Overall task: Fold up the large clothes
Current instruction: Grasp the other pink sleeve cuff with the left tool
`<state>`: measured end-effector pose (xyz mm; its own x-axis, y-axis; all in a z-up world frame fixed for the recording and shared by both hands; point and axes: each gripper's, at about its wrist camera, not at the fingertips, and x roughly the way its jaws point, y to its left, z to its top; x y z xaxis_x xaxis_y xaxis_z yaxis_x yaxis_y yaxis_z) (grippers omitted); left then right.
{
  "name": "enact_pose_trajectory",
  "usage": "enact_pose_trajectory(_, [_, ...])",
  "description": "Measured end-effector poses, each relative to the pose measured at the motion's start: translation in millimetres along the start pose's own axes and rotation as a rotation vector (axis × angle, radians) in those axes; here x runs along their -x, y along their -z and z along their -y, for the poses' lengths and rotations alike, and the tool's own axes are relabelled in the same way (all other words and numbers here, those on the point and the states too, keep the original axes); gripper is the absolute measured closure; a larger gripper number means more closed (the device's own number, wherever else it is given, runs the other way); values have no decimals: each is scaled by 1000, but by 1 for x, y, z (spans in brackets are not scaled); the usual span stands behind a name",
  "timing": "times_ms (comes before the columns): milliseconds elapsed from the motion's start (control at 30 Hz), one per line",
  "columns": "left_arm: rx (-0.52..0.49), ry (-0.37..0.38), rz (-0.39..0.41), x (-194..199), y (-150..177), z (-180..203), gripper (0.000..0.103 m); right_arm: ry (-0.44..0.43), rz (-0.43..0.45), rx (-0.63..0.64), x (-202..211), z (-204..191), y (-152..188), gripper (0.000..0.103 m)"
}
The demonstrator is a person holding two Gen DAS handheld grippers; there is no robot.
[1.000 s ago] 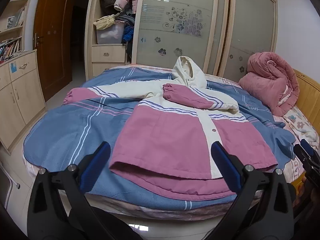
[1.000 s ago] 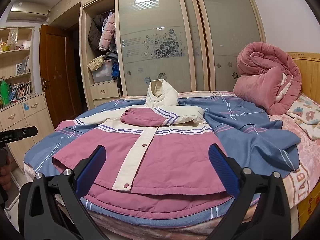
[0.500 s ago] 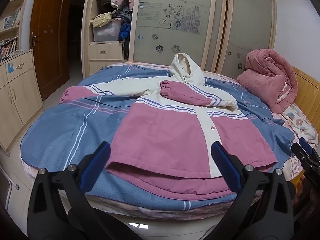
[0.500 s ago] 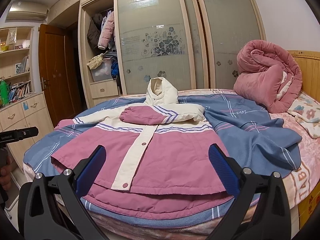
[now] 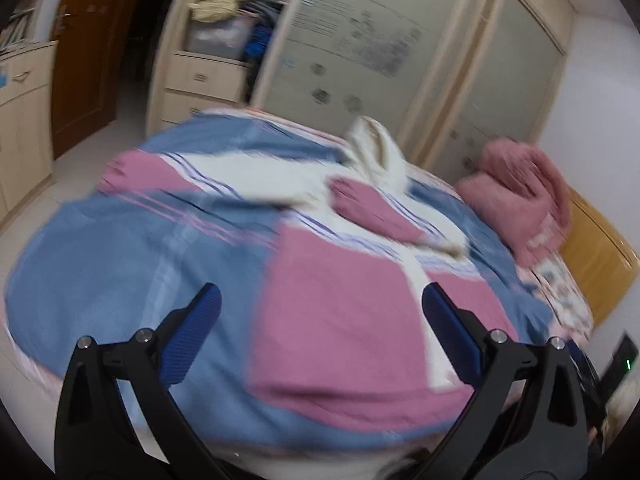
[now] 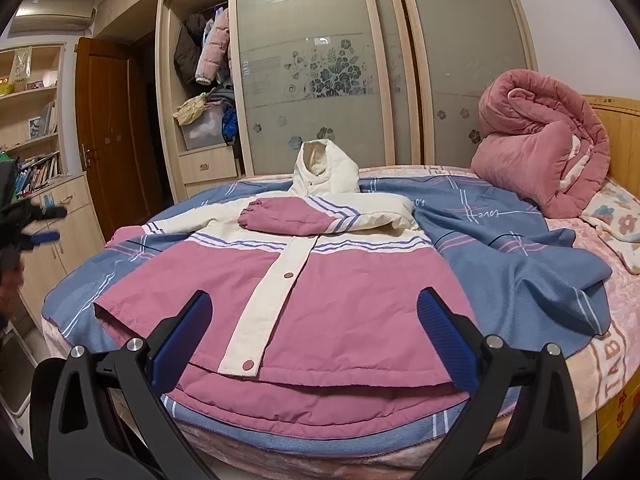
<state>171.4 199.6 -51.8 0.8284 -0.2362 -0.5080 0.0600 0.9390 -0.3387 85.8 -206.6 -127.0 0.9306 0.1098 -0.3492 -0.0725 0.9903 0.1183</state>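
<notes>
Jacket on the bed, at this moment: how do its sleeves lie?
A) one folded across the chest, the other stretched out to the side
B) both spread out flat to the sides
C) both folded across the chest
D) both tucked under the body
A: on the jacket, one pink-cuffed sleeve lies across the chest, while the other sleeve reaches out over the blue blanket.

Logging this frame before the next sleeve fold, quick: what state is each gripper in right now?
Left gripper: open, holding nothing, above the jacket.
Right gripper: open, holding nothing, in front of the jacket's hem.
</notes>
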Motion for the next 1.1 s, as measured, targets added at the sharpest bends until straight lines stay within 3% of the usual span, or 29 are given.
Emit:
enact_pose_trajectory(100, [44,-52,-13,-23,-47,-74,2,-5,-13,-9,-9,-1,1,1])
enact_pose_trajectory(300, [142,-167,-62,-81,-109,-207,2,5,-61,-1,-35,-11,3,1])
enact_pose_trajectory(433, [300,-141,-96,-123,-127,-290,5,13,-85,7,-52,-17,1,1])
enact_pose_trajectory(533, [392,-112,-120,-154,-129,-330,9,16,-102,23,-65,-24,0,1])
enact_pose_trajectory(733, [434,-88,-204,-212,-127,-355,35,-6,-121,58,-83,-38,-1,1])
enact_pose_trajectory(800, [423,-106,-230,-225,-126,-351,39,-15,-130,69,-88,-41,1,1])
enact_pose_trajectory(867, [392,-144,-239,-229,-129,-347,59,-26,-137,69,-90,-42,3,1])
enact_pose_trajectory(933, [388,-165,-230,-225,-134,-343,98,-37,-141,61,-92,-40,5,1])
enact_pose_trajectory(1033, [353,-132,-241,-217,-141,-335,102,-51,-140,37,-91,-34,9,1])
enact_pose_trajectory(1100, [308,-178,-275,-213,-147,-322,102,-57,-139,22,-90,-29,10,1])
